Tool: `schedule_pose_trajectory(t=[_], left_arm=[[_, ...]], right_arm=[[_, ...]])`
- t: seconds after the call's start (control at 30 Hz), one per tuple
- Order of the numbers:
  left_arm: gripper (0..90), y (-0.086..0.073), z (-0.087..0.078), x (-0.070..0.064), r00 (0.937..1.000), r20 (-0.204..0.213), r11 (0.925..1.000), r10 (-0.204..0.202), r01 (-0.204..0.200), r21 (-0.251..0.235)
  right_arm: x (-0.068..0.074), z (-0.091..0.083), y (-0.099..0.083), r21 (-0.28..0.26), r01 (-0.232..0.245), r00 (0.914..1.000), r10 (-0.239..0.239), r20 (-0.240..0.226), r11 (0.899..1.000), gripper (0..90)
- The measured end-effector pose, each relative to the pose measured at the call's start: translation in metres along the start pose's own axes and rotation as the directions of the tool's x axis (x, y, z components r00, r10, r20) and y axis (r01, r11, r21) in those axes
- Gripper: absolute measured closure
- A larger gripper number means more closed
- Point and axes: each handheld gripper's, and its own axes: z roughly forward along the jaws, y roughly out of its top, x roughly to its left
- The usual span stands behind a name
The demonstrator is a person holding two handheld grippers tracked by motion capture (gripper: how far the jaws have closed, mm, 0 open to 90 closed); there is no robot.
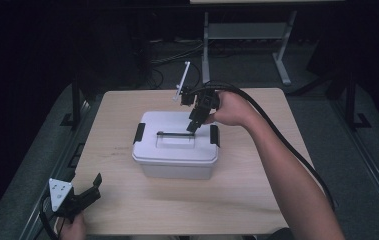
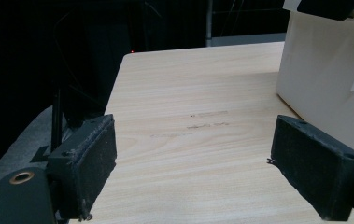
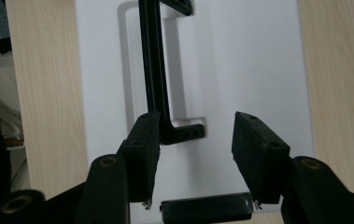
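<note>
- Right gripper [image 3: 191, 156] hangs unclenched over the white box [image 1: 176, 145], its black handle [image 3: 153, 70] just beside one jaw, ungrasped.
- Both side latches look closed; the lid seems unopened.
- Left gripper [image 1: 89, 190], jaws apart and empty, rests on the counter [image 1: 257, 190] well short of the box.

Looking straight down on the white box lid [image 3: 240, 70] sitting on the wood table [image 3: 338, 70]. Right gripper [image 3: 194, 156] hangs over it with jaws spread apart, and the end of the black handle [image 3: 155, 70] sits right by one pad. A black latch [image 3: 206, 210] shows at the lid's near edge.
</note>
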Motion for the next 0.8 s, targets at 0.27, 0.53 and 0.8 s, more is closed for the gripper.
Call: schedule_pose_trajectory(t=[0.27,0.53,0.8], left_arm=[[13.5,-0.001,0.001,0.000,1.0000,0.001,1.0000,0.005,-0.005,0.002],[13.6,-0.002,-0.001,0.001,1.0000,-0.005,1.0000,0.008,-0.008,0.005],[13.5,-0.002,-0.004,0.002,0.9999,-0.013,1.0000,0.006,-0.006,0.006]], right_arm=[[-0.004,-0.006,-0.018,-0.004,-0.029,0.9994,0.029,0.018,1.000,49.3],[-0.009,-0.011,-0.037,-0.015,-0.062,0.9975,0.062,0.035,0.998,48.2],[-0.010,-0.010,-0.047,-0.014,-0.076,0.9963,0.076,0.039,0.997,46.5]])
